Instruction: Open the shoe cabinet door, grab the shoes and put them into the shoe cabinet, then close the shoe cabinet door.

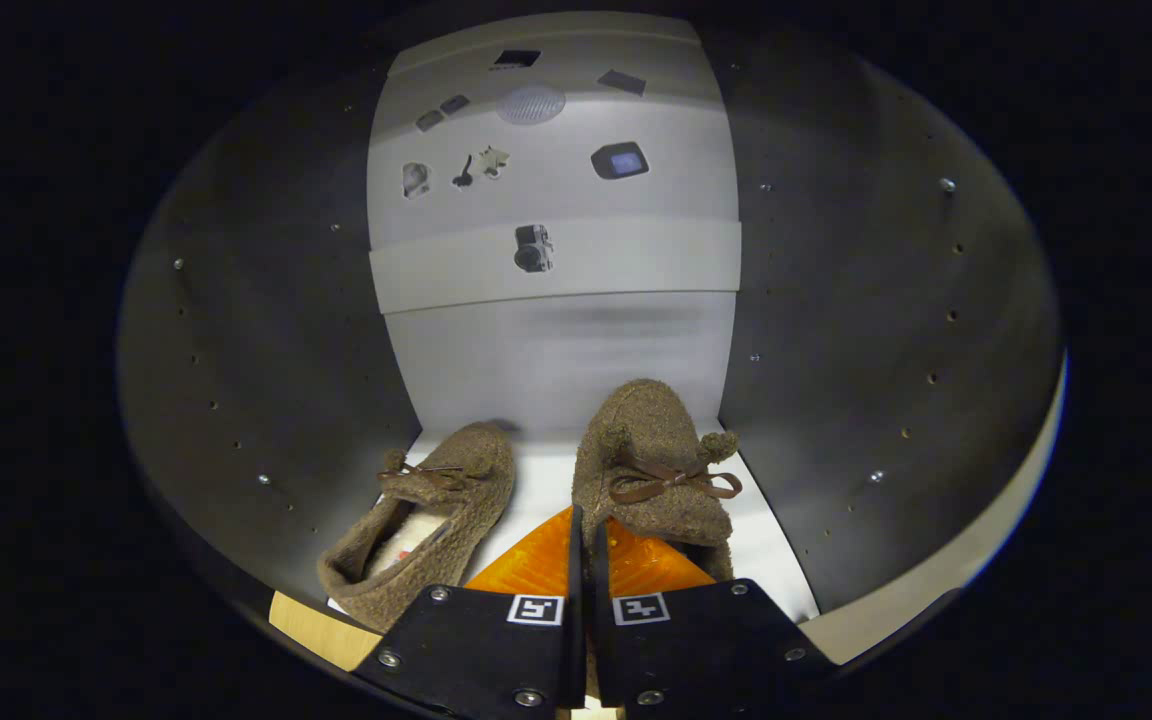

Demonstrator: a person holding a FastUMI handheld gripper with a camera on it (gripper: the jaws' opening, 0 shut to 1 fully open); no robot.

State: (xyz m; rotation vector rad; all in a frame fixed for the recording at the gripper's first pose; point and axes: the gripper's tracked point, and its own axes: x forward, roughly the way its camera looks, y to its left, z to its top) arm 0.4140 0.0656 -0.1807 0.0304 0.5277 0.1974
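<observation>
Inside the cabinet (266,330), we see two fuzzy brown shoes (536,490) resting on the white floor (546,480), toes toward the pale back wall (556,350). Our gripper (584,540) reaches in from the opening with its fingers drawn narrow, almost together, and between them we make out the heel edge of the right shoe (651,460), which they appear to pinch. That shoe carries a thin brown bow (671,480) across its top and sits slightly deeper than the left shoe (426,520). The left shoe lies just beside the fingers, apart from them, angled so that we see its pale lining. Dark side walls (866,330) dotted with small holes close in on both sides. On the back wall we see small stickers (533,247).
</observation>
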